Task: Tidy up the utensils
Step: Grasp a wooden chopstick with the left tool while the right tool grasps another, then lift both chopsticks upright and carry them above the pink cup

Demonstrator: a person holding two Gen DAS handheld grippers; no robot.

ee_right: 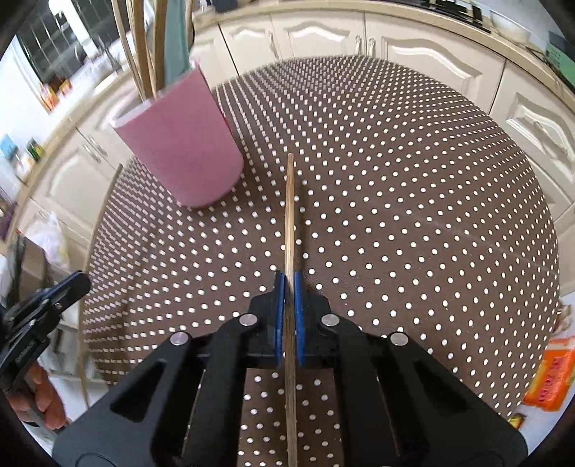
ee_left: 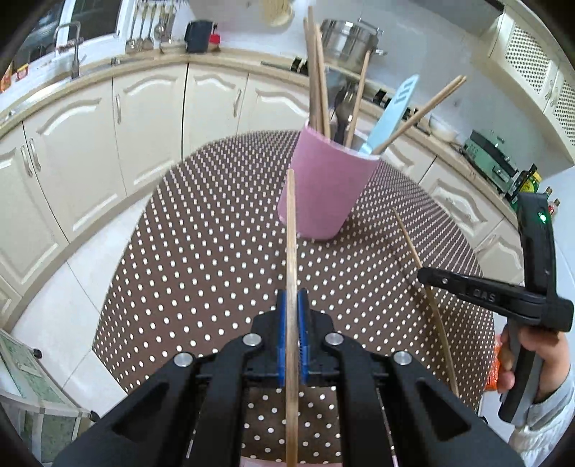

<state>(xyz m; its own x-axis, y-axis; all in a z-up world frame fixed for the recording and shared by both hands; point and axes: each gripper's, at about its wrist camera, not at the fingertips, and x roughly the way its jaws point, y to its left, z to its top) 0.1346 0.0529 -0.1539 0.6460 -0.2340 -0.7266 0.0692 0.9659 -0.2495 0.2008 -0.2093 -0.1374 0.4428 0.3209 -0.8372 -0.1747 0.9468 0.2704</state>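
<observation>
Left wrist view: left claw clenched on a wooden chopstick, blue pads pressing it from both sides; the stick runs straight ahead, tip level with the lower wall of the pink cup
Right wrist view: right claw clenched on a second wooden chopstick, pads tight on it; stick points forward over the desk, tip right of the pink cup
Right claw seen from left wrist: at right edge, black fingers together, the thin stick crossing them at a slant
Left claw seen from right wrist: at left edge, blurred, cannot tell its grip from here
Hands: a hand wraps the right handle; fingers at lower left edge
Pink cup: upright on desk, ahead of both claws, apart from both held sticks
Cup contents: several wooden chopsticks, a light blue spatula, a dark metal utensil, all standing or leaning out of the rim
Desk: round, brown cloth with white dots; only the cup stands on it
Background: cream cabinets, steel pot, sink tap, hanging ladles
Off desk: orange packet at lower right edge
</observation>
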